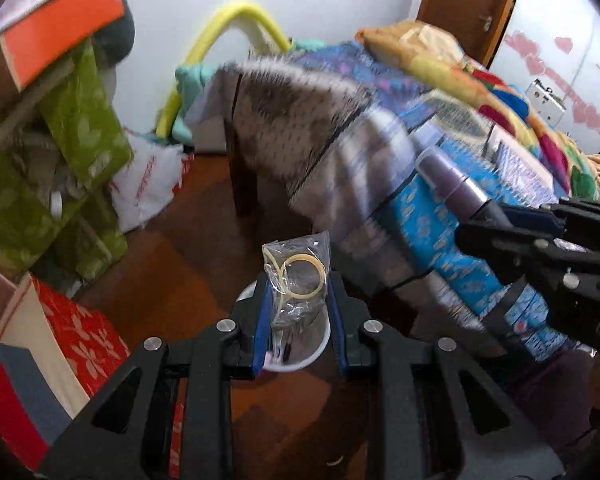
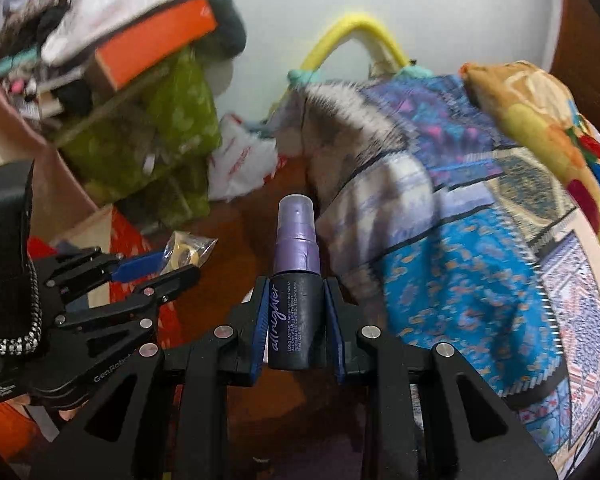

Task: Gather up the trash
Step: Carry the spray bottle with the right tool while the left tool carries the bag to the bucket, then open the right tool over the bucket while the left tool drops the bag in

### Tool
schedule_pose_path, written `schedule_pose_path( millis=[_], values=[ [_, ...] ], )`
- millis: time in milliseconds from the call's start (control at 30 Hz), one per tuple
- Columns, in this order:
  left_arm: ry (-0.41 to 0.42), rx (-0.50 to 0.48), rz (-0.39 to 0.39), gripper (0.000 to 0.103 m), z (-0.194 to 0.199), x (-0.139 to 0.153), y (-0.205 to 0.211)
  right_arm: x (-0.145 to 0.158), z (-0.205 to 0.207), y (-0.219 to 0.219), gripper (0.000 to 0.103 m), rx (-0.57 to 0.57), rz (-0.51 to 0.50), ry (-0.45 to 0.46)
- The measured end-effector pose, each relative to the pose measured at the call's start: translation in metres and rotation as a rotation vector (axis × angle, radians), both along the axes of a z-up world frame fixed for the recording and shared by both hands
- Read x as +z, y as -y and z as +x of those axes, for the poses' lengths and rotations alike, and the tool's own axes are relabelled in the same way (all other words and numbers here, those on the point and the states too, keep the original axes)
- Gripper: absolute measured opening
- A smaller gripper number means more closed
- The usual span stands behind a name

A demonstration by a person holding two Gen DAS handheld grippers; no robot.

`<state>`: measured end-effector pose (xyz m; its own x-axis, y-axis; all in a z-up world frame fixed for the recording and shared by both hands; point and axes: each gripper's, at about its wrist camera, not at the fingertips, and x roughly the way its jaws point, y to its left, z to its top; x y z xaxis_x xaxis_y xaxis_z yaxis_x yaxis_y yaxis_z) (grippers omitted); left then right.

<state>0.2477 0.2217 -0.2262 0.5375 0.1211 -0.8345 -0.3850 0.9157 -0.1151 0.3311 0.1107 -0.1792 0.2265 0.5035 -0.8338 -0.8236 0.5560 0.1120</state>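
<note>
My left gripper (image 1: 299,284) is shut on a clear plastic bag (image 1: 296,276) with yellowish rings inside, held above a white round container (image 1: 312,354) on the brown floor. My right gripper (image 2: 296,286) is shut on a small purple and black spray bottle (image 2: 296,280), held upright. The bottle (image 1: 448,178) and the right gripper (image 1: 496,220) also show at the right of the left wrist view. The left gripper (image 2: 160,268) with the bag (image 2: 186,254) shows at the left of the right wrist view.
A bed with a patterned blue blanket (image 1: 440,208) and a colourful quilt (image 1: 500,92) fills the right. Green boxes (image 1: 72,148), an orange box (image 1: 60,28) and red boxes (image 1: 80,336) pile up on the left. A white plastic bag (image 1: 148,184) lies by the wall.
</note>
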Motion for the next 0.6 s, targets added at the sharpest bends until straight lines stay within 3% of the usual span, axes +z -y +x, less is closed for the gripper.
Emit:
schedule_pose_path(
  millis=[233, 367, 533, 600],
  values=[
    [-0.117, 0.045, -0.11, 0.026, 0.003, -0.07, -0.025, -0.069, 0.004, -0.028, 0.024, 0.006, -0.053, -0.191],
    [-0.17, 0.068, -0.149, 0.026, 0.006, -0.1, -0.036, -0.099, 0.009, -0.042, 0.024, 0.009, -0.086, -0.253],
    [-0.164, 0.068, -0.223, 0.026, 0.017, -0.113, -0.047, -0.11, 0.018, -0.058, 0.024, 0.007, -0.067, -0.283],
    [-0.15, 0.085, -0.238, 0.031, 0.022, -0.11, -0.052, -0.11, 0.024, -0.062, 0.025, 0.004, -0.052, -0.293]
  ],
)
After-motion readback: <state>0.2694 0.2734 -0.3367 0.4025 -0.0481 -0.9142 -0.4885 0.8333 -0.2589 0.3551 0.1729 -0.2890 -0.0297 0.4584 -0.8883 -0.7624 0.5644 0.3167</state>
